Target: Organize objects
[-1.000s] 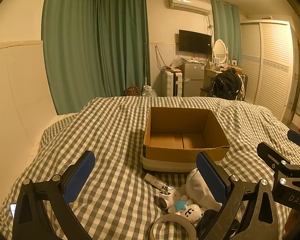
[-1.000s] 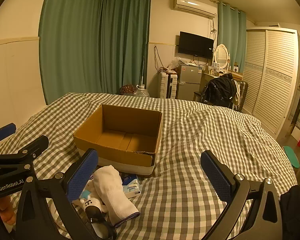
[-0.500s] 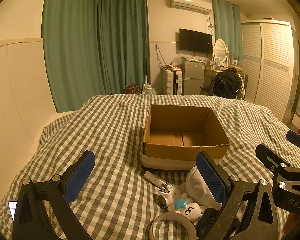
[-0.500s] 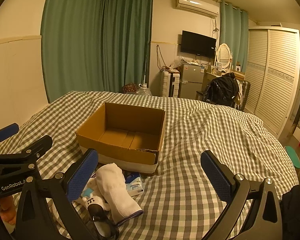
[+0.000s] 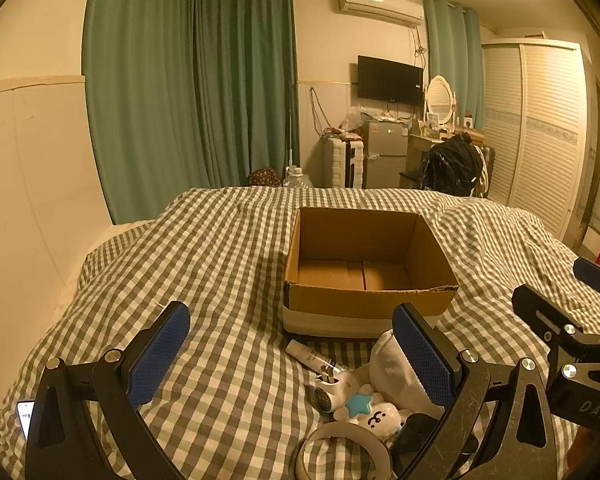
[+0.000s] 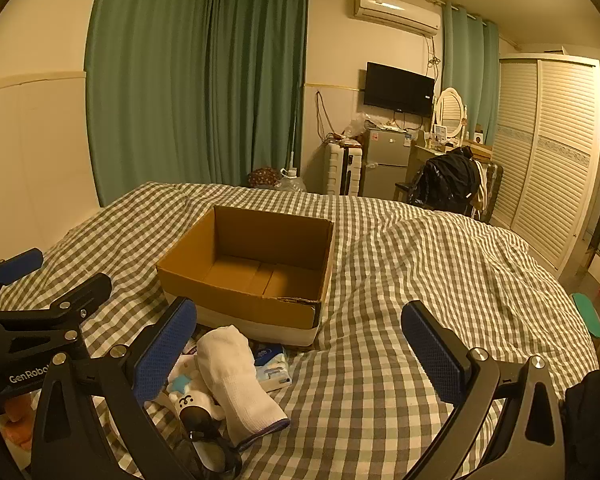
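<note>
Both views tilted slightly lower than second ago. Left gripper (image 5: 290, 354) and right gripper (image 6: 300, 350) held spread, nothing grasped. Cardboard box (image 6: 236, 304) empty mid-bed; sock (image 6: 236, 376), toy (image 5: 374, 412), tube (image 5: 310, 356) clustered beside its near wall. Picking not begun.

Matt brown cardboard box (image 5: 370, 276) sits on checked cloth bedcover (image 5: 220, 264); ribbed white cloth sock (image 6: 236, 376) lies nearby.

An open cardboard box (image 5: 370, 276) is sitting on the bed (image 5: 220, 264), near its middle. Lying in a cluster just before the box's near wall are a tube (image 5: 310, 356), a rolled sock (image 6: 236, 376), a tissue packet (image 6: 274, 366) and a plush toy (image 5: 374, 414). A tape ring (image 5: 342, 452) is lying nearest the bed's near edge. A phone (image 5: 25, 416) is resting at the bed's near left edge.
</note>
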`<state>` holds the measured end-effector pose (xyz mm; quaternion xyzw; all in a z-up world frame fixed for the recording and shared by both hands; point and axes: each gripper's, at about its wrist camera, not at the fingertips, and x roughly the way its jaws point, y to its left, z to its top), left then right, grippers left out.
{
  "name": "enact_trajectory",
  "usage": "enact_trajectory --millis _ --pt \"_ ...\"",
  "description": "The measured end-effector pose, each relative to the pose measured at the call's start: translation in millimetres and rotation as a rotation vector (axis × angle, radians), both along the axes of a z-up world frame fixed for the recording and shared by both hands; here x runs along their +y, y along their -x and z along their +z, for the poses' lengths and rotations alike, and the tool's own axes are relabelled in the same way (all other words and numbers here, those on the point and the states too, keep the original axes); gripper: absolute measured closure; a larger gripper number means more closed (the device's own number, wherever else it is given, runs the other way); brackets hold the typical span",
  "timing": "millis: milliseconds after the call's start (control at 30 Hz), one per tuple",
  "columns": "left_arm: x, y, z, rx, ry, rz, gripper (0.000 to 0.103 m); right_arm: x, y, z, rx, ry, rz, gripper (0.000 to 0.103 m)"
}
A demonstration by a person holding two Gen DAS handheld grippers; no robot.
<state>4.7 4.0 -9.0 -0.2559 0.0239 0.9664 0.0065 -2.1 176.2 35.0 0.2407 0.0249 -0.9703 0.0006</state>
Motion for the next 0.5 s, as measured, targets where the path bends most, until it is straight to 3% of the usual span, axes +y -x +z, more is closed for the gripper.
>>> enact_trajectory --millis 500 --pt "-6.8 -21.2 28.9 0.031 -0.009 -0.019 0.0 -5.2 -24.3 35.9 0.057 -0.044 -0.002 0.0"
